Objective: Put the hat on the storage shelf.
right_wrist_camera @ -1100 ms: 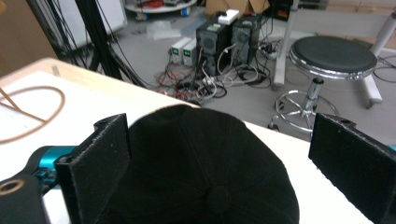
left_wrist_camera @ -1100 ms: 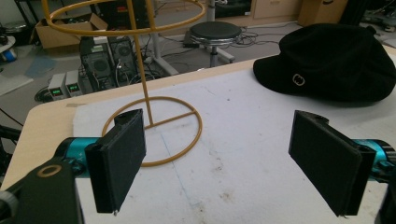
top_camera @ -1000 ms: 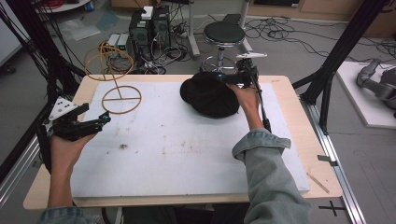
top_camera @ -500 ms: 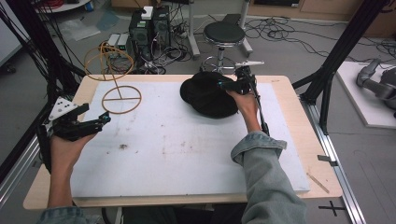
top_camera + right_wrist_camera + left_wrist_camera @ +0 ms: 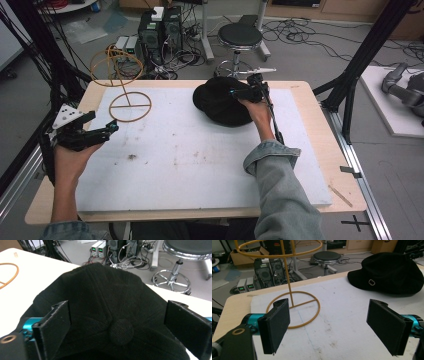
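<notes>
Black cap [image 5: 220,101]: soft woven fabric, seamed panels meeting at a cloth button [image 5: 120,331], a small metal emblem [image 5: 371,282] on its side; no lettering legible. It lies at the far middle of the white mat [image 5: 200,160] on my desk [image 5: 320,125].

My right hand-held gripper [image 5: 239,92] sits over the cap's right side, its 2 flat black jaws apart, 1 on either side of the crown. Since 1 s ago it has shifted slightly left across the cap.

My left hand-held gripper [image 5: 111,129] hovers at the mat's left edge, jaws apart, holding nothing, unmoved.

Just beyond it: a yellow wire stand [image 5: 130,106], 2 rings on 1 thin post.
</notes>
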Action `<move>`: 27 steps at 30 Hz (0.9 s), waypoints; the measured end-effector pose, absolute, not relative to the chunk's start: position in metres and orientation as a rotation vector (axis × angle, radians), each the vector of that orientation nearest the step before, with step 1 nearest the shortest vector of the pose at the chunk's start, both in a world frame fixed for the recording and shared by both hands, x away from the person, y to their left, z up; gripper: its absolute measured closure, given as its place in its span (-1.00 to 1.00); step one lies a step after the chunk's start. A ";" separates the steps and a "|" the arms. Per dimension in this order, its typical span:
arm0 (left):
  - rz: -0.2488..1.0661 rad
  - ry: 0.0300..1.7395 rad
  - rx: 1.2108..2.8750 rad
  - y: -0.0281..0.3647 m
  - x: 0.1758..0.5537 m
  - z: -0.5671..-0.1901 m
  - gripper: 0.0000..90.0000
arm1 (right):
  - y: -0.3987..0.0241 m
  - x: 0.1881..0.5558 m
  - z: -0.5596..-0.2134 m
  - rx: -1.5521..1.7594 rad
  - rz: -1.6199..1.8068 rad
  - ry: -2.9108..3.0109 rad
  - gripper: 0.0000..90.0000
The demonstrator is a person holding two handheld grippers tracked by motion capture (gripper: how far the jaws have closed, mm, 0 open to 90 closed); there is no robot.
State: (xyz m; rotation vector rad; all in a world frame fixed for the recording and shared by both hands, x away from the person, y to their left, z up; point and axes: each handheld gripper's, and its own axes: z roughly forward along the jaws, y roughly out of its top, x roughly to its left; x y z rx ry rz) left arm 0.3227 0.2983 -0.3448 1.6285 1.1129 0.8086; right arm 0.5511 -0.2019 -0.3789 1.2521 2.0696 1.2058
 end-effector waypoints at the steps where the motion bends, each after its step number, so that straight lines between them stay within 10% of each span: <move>1: 0.806 1.115 1.629 0.298 0.323 -0.345 -0.57 | -0.203 0.553 -0.382 1.272 1.214 2.075 -0.81; 27: 0.813 1.119 1.615 0.302 0.321 -0.343 -0.57 | -0.191 0.551 -0.382 1.254 1.147 2.085 0.51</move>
